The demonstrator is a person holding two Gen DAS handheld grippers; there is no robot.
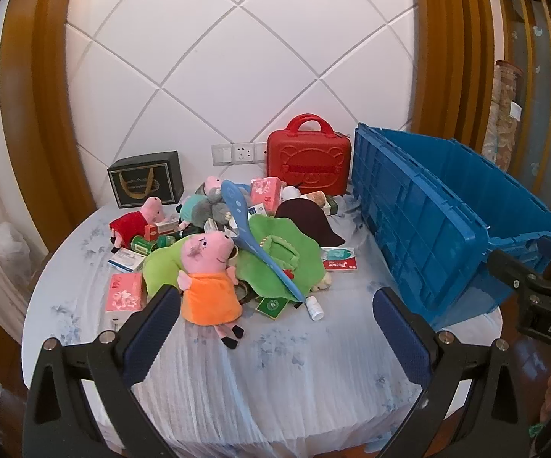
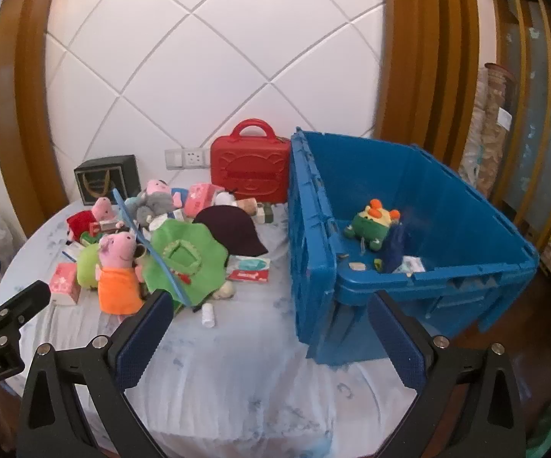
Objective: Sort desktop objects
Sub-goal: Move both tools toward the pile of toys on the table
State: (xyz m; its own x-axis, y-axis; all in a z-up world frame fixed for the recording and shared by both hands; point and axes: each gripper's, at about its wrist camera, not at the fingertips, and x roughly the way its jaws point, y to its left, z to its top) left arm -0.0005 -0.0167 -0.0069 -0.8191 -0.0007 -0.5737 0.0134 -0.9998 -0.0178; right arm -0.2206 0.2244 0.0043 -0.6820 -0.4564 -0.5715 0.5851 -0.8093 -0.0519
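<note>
Round table (image 1: 237, 362), sorting stock: plush pigs, tissue packs and boxes heaped around the orange-dressed pig (image 1: 208, 282), blue crate (image 2: 428, 290) alongside already holding a green plush (image 2: 371, 225); left gripper (image 1: 275, 328) and right gripper (image 2: 271, 332) hover spread wide, empty, presumably ready to pick.

Left hand-held gripper (image 1: 275, 328) and right hand-held gripper (image 2: 271, 328) — both tilted downward, jaws wide, empty.

- Bare cloth of the table (image 1: 275, 374) lies free between the near edge and the toy pile (image 1: 237, 252)
- A clear strip runs between the pile and the blue crate (image 2: 313, 252)
- The crate's open top is free; a green plush (image 2: 371, 225) sits inside
- A red case (image 1: 309, 168) blocks the far side
</note>
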